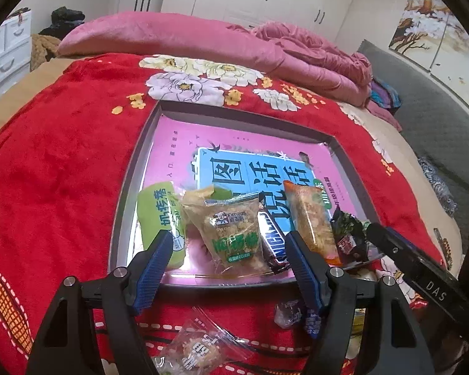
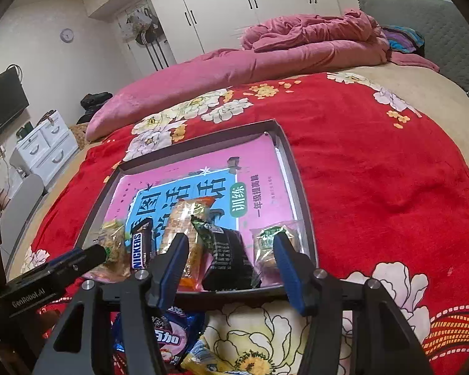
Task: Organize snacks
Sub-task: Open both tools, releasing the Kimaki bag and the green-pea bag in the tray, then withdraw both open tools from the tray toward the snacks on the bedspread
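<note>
A shallow dark-rimmed tray (image 1: 133, 187) lies on the red flowered blanket, lined with a pink sheet. Along its near edge lie a green packet (image 1: 161, 215), a clear packet with a green label (image 1: 231, 234), a Snickers bar (image 1: 270, 234), an orange packet (image 1: 312, 218) and a dark packet (image 1: 350, 234). My left gripper (image 1: 229, 247) is open, its fingers either side of the clear packet without touching it. My right gripper (image 2: 231, 243) is open too, straddling the dark packet (image 2: 228, 256) with gaps on both sides. Another clear packet (image 2: 265, 240) lies by its right finger.
Loose snacks lie on the blanket in front of the tray: a clear packet (image 1: 197, 350), a small wrapped sweet (image 1: 287, 312), a blue and pink packet (image 2: 168, 334) and a yellow one (image 2: 203, 359). A pink quilt (image 1: 203, 40) is heaped at the bed's far side.
</note>
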